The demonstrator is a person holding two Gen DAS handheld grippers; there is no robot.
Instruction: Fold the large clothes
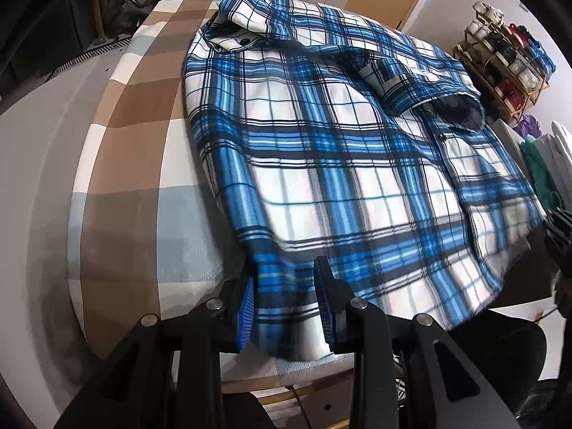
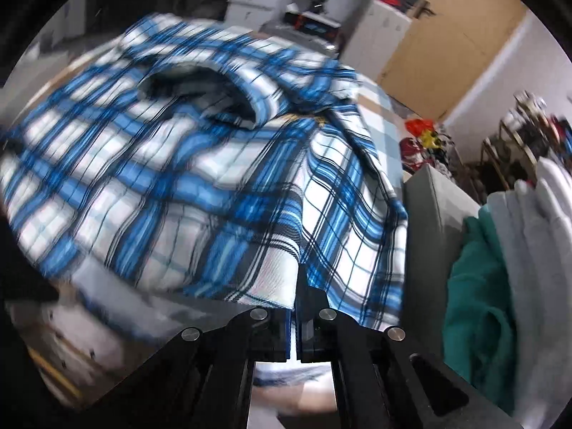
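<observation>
Blue plaid shirt (image 1: 321, 150) spread on checked desk cover (image 1: 136, 114), both grippers at its near hem.

Left gripper (image 1: 286, 307), at 6 o'clock in its view: jaws part-open, pinching hem fabric between them. Right gripper (image 2: 296, 307): jaws closed tight on a raised hem edge; view blurred. Folded clothes pile (image 2: 500, 250) sits at 3 o'clock, beside the desk.

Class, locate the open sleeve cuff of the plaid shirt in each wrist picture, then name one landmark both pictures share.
Left wrist: sleeve cuff right of centre, upper half, lying on the plaid shirt.
Right wrist: cuff upper left of centre, blurred.
Shared landmark: green cloth at the right edge.
</observation>
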